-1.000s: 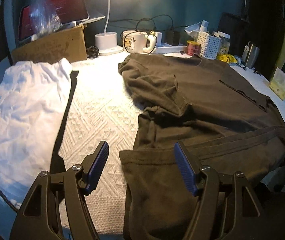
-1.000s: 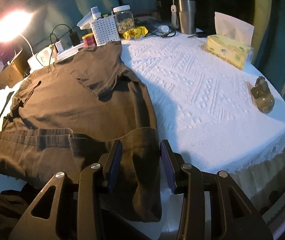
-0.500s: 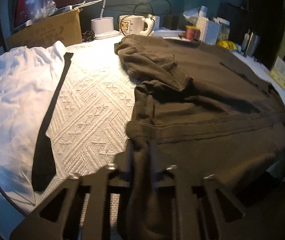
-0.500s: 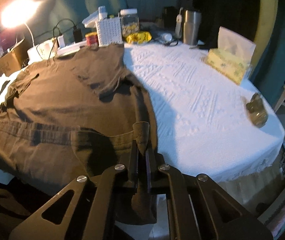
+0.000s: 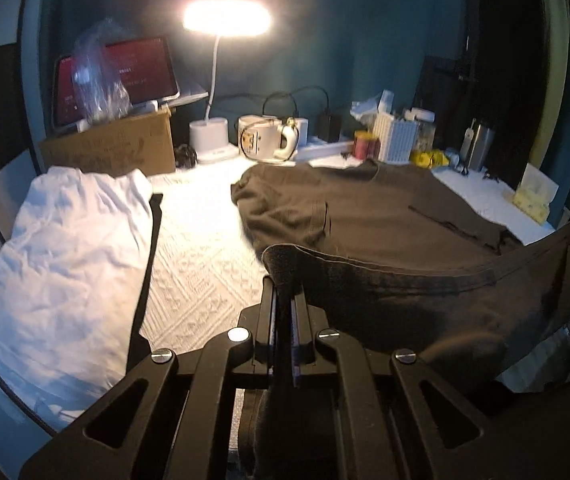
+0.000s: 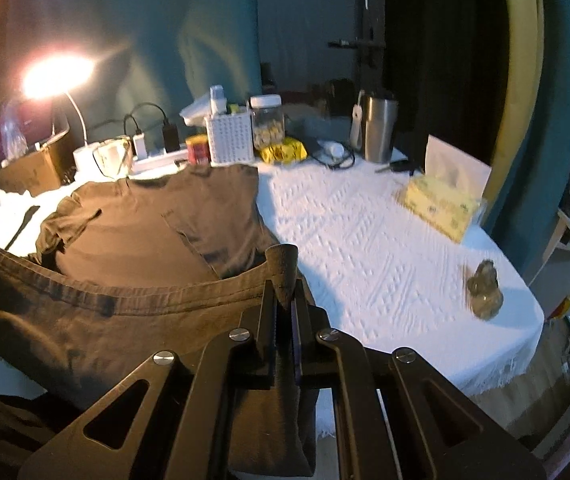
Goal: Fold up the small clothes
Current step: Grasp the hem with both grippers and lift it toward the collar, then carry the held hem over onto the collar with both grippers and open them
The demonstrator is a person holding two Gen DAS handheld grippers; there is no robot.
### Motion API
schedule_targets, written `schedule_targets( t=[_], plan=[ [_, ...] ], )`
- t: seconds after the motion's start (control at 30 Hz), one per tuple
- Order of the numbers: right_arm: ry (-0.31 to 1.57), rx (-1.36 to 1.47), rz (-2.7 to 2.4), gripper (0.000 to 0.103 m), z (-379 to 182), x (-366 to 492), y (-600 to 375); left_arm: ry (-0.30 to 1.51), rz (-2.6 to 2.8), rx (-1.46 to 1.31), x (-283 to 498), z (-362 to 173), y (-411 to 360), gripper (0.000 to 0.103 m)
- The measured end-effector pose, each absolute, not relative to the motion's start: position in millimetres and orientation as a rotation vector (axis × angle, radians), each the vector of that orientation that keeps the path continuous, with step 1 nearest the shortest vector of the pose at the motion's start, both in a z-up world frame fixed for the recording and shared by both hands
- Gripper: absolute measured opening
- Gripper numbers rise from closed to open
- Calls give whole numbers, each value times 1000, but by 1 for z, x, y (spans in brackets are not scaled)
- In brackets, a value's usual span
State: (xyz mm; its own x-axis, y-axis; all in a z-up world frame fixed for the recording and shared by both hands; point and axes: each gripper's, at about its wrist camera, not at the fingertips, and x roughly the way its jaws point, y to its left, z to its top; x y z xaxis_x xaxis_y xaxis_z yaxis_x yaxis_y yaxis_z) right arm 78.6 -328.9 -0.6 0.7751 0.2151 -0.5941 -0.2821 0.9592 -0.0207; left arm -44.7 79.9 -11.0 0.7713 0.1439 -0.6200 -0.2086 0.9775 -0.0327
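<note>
Beyond the jaws of the left gripper (image 5: 283, 300), a lit desk lamp (image 5: 227, 24) stood at the back of the table, with a cardboard box (image 5: 113, 150) and a white mug (image 5: 263, 140) near its base. To the left of those jaws lay a crumpled white garment (image 5: 65, 256) on the textured tablecloth (image 5: 201, 256). Ahead and right of the right gripper (image 6: 283, 300) the cloth was mostly bare, holding a yellow tissue box (image 6: 439, 210), a steel tumbler (image 6: 379, 128) and a small dark figurine (image 6: 484, 290) near the edge. Nothing lay across the brown T-shirt (image 5: 385, 204), which was spread flat just ahead of both grippers, its collar toward the clutter at the back.

Both pairs of jaws were pressed together. The left pair pinched one corner of the shirt's bottom hem, the fabric poking up between the pads. The right pair pinched the opposite corner likewise. Between them the hem (image 6: 125, 300) hung raised off the table in a shallow curve, while the upper part stayed on the cloth.
</note>
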Motion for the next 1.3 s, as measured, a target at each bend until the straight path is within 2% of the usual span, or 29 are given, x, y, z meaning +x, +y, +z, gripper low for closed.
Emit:
schedule_targets(
  t=[0.57,1.3],
  plan=[
    [532,-118,308,7,29,109,-306,552,225,-32,-24,15,83,5],
    [552,-87,281,7,40,187,-289,540,232,-22,51,34,109,5]
  ],
)
